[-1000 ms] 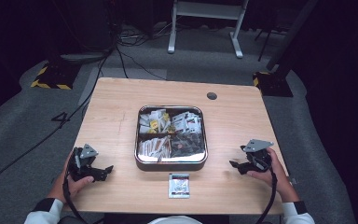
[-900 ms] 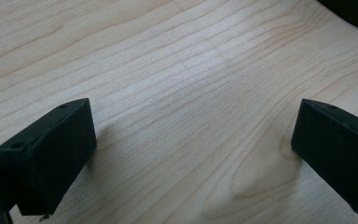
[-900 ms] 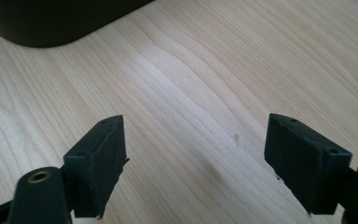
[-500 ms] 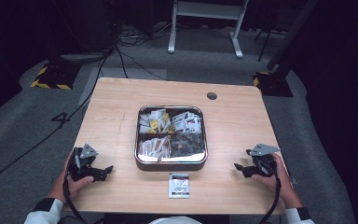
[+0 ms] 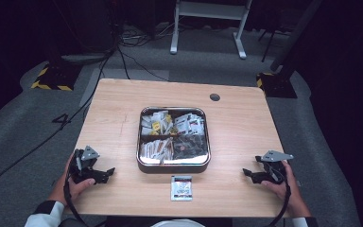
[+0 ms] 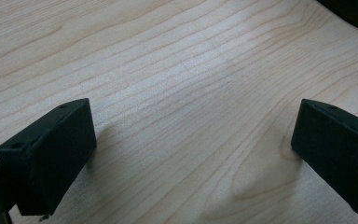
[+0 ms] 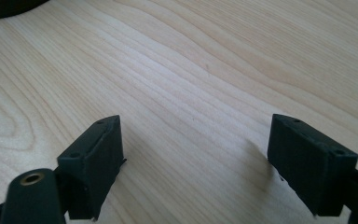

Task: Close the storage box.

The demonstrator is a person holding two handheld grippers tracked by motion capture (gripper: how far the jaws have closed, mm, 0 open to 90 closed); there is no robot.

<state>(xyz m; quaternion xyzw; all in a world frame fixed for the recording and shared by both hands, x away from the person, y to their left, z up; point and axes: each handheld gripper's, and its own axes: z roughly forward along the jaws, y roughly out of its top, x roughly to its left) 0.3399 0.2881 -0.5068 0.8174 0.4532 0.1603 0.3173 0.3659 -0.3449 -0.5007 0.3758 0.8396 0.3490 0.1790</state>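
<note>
Right gripper [image 5: 251, 174] dropped lower, jaws wide, prob. resting on table [image 5: 123, 118].

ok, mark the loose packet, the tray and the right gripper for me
loose packet [image 5: 181, 187], high view, middle of its face
tray [image 5: 173, 167], high view, near rim
right gripper [image 5: 248, 173], high view, between the tips of its jaws
</note>
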